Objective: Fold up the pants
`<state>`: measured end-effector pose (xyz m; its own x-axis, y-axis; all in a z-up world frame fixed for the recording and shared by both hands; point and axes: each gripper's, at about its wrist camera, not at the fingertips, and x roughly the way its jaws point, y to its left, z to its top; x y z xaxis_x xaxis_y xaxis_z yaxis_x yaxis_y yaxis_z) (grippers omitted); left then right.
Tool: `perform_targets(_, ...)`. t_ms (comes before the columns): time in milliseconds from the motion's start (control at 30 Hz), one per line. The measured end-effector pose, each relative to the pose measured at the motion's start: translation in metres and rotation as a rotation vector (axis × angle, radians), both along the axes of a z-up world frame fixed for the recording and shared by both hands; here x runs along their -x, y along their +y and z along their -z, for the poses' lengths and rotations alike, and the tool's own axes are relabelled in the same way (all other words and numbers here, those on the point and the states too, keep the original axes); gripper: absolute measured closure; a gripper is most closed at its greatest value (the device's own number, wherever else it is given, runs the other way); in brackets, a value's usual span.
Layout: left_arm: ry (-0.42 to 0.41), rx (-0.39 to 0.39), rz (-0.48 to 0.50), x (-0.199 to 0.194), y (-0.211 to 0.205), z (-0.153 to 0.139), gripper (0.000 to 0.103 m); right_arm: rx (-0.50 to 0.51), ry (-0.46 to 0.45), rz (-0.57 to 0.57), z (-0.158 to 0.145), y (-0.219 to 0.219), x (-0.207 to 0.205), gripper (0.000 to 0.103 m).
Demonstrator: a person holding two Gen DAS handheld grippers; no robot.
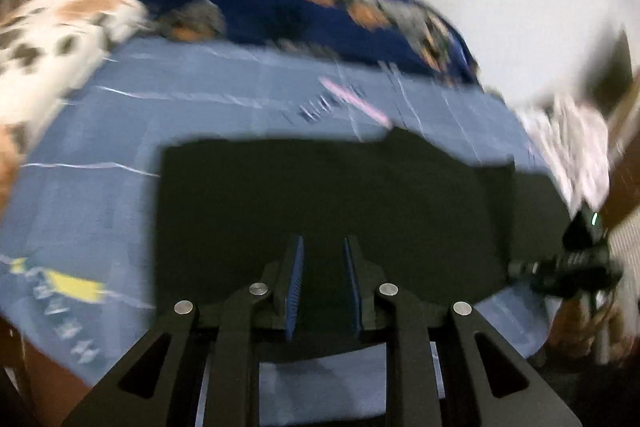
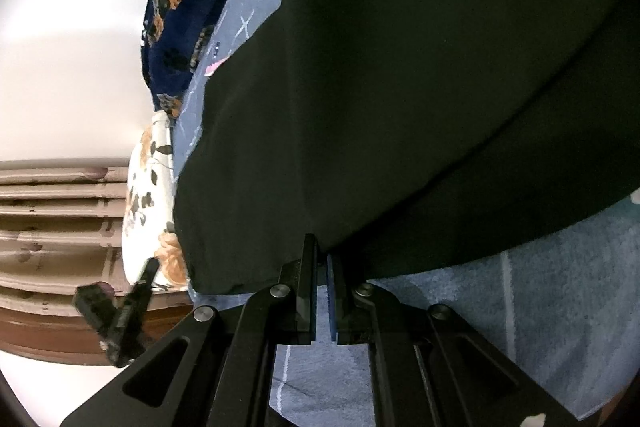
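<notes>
The left gripper [image 1: 322, 281] has its 2 blue-padded fingers apart with nothing between them, hovering over the black pants [image 1: 336, 211]. The right gripper [image 2: 322, 291] is pinched on the pants' edge. The pants lie folded flat mid-bed on the blue bedsheet [image 1: 92, 195], near its front edge, with floral pillows [image 1: 280, 7] along the far edge.

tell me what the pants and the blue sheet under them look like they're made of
Pants: dark, matte woven cloth, probably a smooth cotton or synthetic blend; it drapes in soft broad folds with no sheen. Sheet: blue fabric with a slightly fuzzy, mottled surface and thin white printed lines, likely cotton. Neither fibre can be confirmed from these views.
</notes>
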<state>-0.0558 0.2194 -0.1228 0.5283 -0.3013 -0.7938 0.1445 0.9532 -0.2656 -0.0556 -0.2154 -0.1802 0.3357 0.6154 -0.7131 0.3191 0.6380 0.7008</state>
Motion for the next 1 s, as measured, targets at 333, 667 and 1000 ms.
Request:
perform_targets(333,0.095,0.068,-0.052,-0.004,-0.005,0.041,0.082,-0.099,-0.108,0.187,-0.01,-0.079,-0.009,0.079)
perform_targets(667,0.107,0.053,-0.049,-0.006,-0.01,0.045,0.082,-0.054,-0.261,0.548,-0.026,-0.257,-0.011,0.079)
perform_targets(1000,0.11,0.028,-0.04,-0.007,-0.012,0.045,0.082,0.04,-0.309,0.6,-0.054,-0.301,0.0,0.098)
